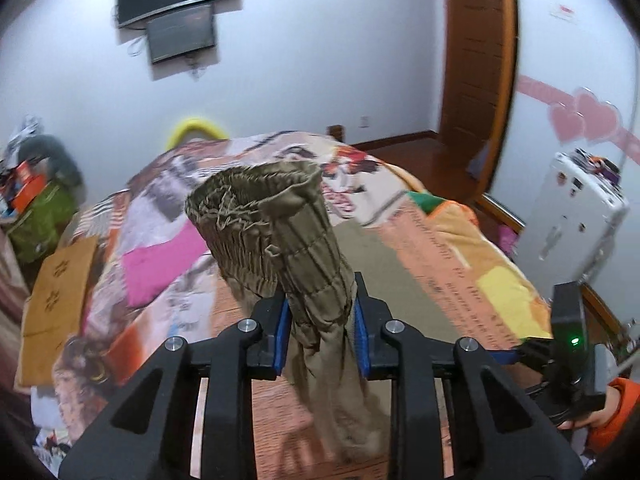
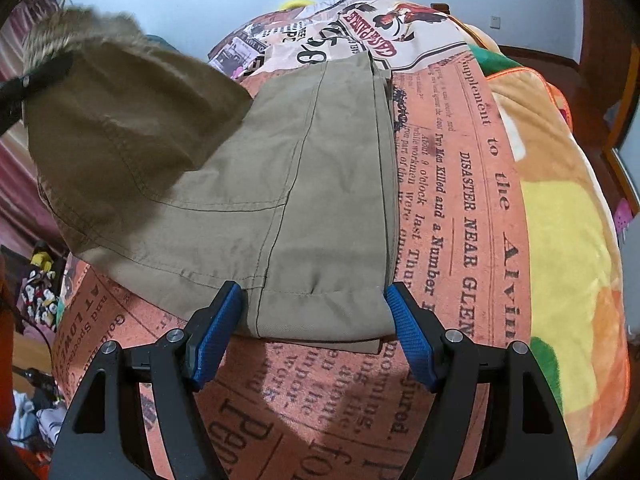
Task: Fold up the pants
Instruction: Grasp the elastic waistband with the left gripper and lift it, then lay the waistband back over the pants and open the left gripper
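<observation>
The khaki cotton pants were spread across a bed covered by an orange newspaper-print blanket. Their gathered elastic waistband was clamped between the blue pads of the left gripper and was held lifted above the bed, with loose fabric hanging beneath the jaws. The right gripper was held with its jaws wide apart, one at each side of the hemmed leg ends, which lay flat on the blanket.
</observation>
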Demonstrator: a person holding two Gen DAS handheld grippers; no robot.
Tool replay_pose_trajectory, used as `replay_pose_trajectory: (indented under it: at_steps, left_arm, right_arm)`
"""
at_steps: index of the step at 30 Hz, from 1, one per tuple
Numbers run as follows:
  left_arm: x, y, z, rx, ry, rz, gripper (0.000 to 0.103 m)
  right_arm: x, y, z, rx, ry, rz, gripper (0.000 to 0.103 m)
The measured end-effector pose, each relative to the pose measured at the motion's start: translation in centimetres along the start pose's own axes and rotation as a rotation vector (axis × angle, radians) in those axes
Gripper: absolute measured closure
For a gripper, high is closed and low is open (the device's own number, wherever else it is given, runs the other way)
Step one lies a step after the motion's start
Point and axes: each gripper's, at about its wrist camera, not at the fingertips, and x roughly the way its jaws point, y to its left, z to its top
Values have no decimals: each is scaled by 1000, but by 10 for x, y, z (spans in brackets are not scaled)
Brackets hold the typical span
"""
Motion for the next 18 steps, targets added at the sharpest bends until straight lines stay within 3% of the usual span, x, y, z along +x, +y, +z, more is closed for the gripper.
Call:
replay_pose_trajectory:
  at_steps: [9,13,18]
  left_arm:
    - [21,-38,4,52,49,-78,78]
    - [28,-48,6,65,68,-110,78]
    - [42,-66,3,75,110,-157,78]
  right_arm:
    - [-29,-18,2,48,-74,-32,32]
    - [-17,-30,-5,49,-23,-85,32]
    - [-6,-39,-12,86,-15,-51,32]
